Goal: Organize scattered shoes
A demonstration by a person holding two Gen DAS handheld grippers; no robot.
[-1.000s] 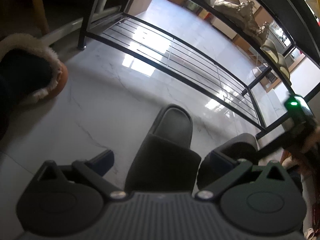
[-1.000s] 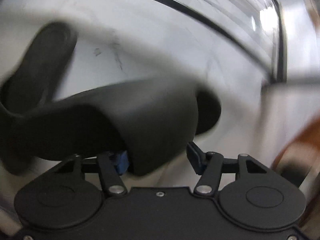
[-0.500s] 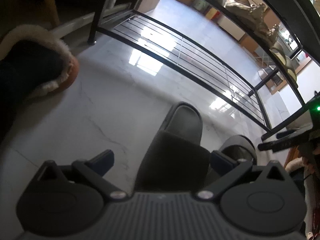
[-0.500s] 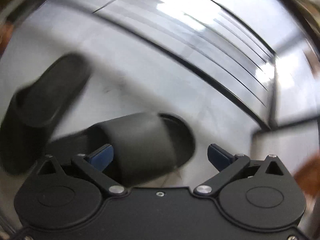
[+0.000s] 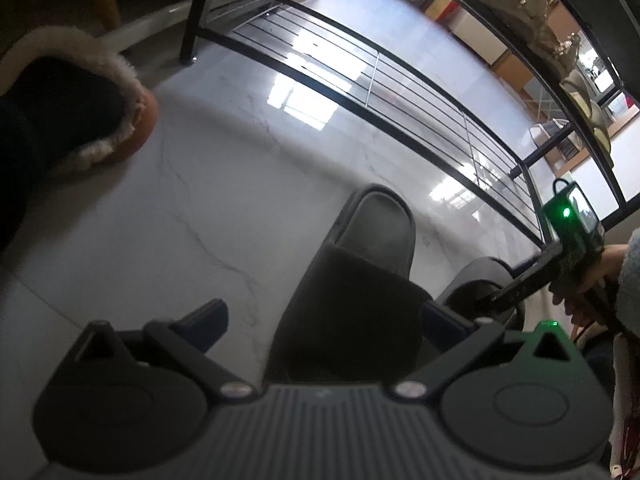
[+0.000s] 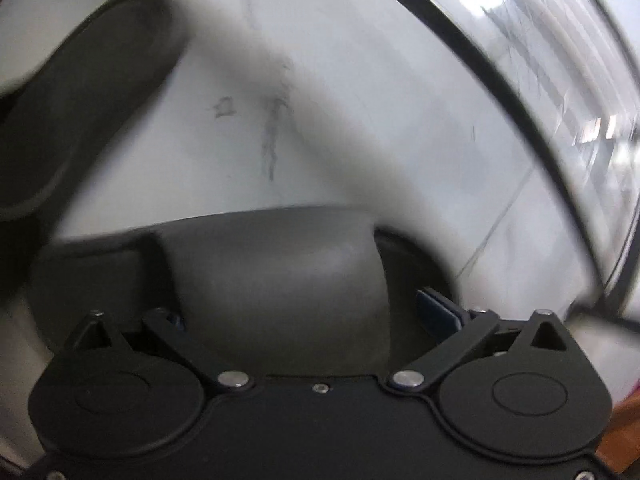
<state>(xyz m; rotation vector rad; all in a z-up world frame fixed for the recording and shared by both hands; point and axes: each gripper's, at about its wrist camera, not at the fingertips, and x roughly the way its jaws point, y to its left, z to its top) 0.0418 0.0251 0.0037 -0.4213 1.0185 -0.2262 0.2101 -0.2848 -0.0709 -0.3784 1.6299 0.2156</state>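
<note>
Two dark grey slide slippers lie on the pale marble floor. One slipper (image 5: 360,280) sits between the fingers of my left gripper (image 5: 324,316), which is open; its left finger (image 5: 208,316) stands apart from the shoe. The second slipper (image 6: 276,280) lies crosswise under my right gripper (image 6: 304,312), which points straight down. Its jaws straddle the strap and are closing, and the right finger (image 6: 436,308) shows a gap to the strap. The left finger is mostly hidden behind the strap. In the left wrist view this slipper (image 5: 476,280) sits under the right gripper's housing (image 5: 568,220).
A black metal shoe rack (image 5: 360,80) stands just beyond the slippers, its low barred shelf bare and beige shoes (image 5: 520,8) above. A fur-lined brown slipper (image 5: 136,120) with a dark-clad leg in it is at the left. A person's hand (image 5: 592,280) holds the right gripper.
The right gripper let its slipper go, opened wide, and has now dropped low over the strap with its jaws narrowing. The left gripper has barely moved.
</note>
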